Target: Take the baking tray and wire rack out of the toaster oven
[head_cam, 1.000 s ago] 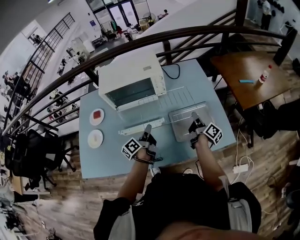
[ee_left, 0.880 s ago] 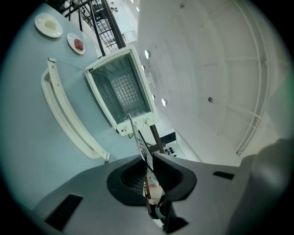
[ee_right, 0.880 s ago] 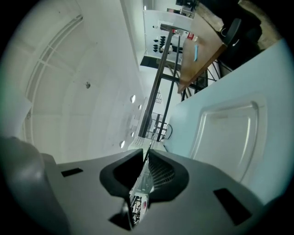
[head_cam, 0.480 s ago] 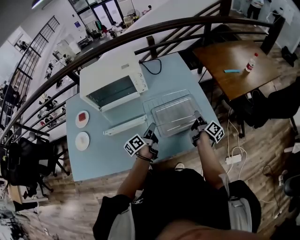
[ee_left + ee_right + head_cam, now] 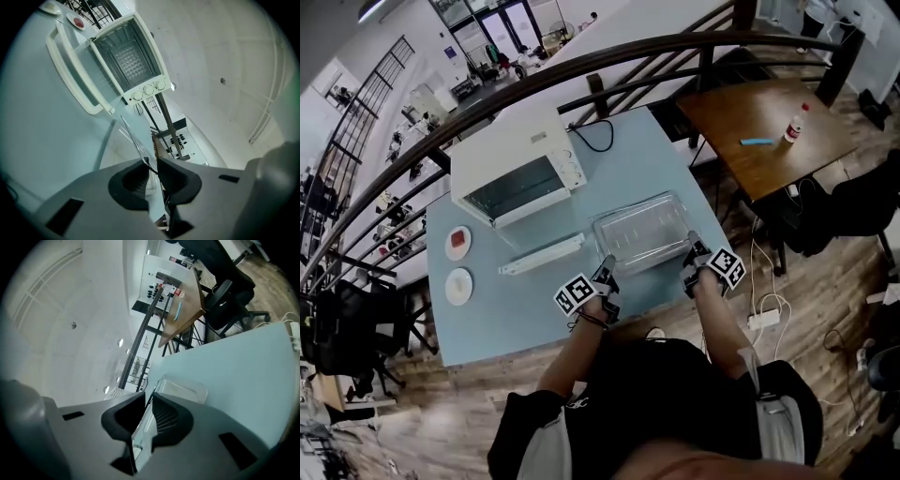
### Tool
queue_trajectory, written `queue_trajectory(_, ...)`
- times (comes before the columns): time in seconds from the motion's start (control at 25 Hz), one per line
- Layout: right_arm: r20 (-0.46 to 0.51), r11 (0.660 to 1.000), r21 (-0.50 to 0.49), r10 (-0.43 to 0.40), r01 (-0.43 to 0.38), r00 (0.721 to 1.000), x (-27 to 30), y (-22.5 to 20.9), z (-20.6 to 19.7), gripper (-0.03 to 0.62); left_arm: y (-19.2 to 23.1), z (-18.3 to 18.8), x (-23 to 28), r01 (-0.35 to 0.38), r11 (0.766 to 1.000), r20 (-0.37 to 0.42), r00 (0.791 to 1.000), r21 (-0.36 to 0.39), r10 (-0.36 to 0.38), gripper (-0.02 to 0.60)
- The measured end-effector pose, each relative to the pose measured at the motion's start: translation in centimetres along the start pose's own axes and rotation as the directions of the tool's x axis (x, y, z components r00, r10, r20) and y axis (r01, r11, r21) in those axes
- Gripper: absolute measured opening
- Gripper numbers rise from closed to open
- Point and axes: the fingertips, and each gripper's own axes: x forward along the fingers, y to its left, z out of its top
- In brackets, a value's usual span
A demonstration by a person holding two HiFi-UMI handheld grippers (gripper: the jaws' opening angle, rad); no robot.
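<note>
The white toaster oven (image 5: 511, 169) (image 5: 131, 61) stands at the back left of the pale blue table (image 5: 525, 309), its door (image 5: 542, 255) folded down. To its right the baking tray (image 5: 642, 234) (image 5: 180, 389) lies near the front edge, with the thin wire rack (image 5: 637, 217) (image 5: 133, 136) on top of it. My left gripper (image 5: 607, 267) (image 5: 151, 166) is at the rack's near left corner. Its jaws have just been opening, and the rack's wire lies loose between them. My right gripper (image 5: 692, 246) (image 5: 149, 404) is at the near right corner, shut on the rack's edge wire.
Two small plates (image 5: 459, 242) (image 5: 459, 284) lie at the table's left, one with something red on it. The oven's black cable (image 5: 598, 136) runs off the back. A wooden table (image 5: 759, 122) with a bottle (image 5: 794, 124) stands to the right, beyond a dark railing.
Both grippers have carried the wire rack rightward from in front of the oven door and lowered it onto the tray. The left jaws have parted.
</note>
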Motion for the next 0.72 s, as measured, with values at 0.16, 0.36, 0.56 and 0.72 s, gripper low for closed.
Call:
queue_trajectory(0.16, -0.021, 0.999, -0.019, -0.034, 0.034, 0.999, 0.4, -1.1, -0.5, 0.055, 1.7, -0.7, 0.2, -0.074, 0.997, -0.003, 0.997, -0.002, 0.074, 0.071)
queue_trajectory(0.36, -0.047, 0.975, -0.159, -0.162, 0.153, 0.986, 0.4, -2.9, -1.0, 0.076, 3.9, -2.4, 0.3, -0.184, 0.982, -0.071, 0.980, 0.044, 0.187, 0.087)
queue_trajectory(0.56, -0.048, 0.907, -0.324, -0.299, 0.269, 0.953, 0.3, -4.9, -1.2, 0.106, 5.4, -3.2, 0.8, -0.268, 0.956, -0.111, 0.953, 0.120, 0.281, 0.106)
queue_trajectory(0.72, -0.027, 0.847, -0.431, -0.356, 0.310, 0.934, 0.2, -6.0, -1.0, 0.118, 6.8, -3.3, 0.8, -0.363, 0.882, -0.097, 0.908, 0.301, 0.407, 0.156)
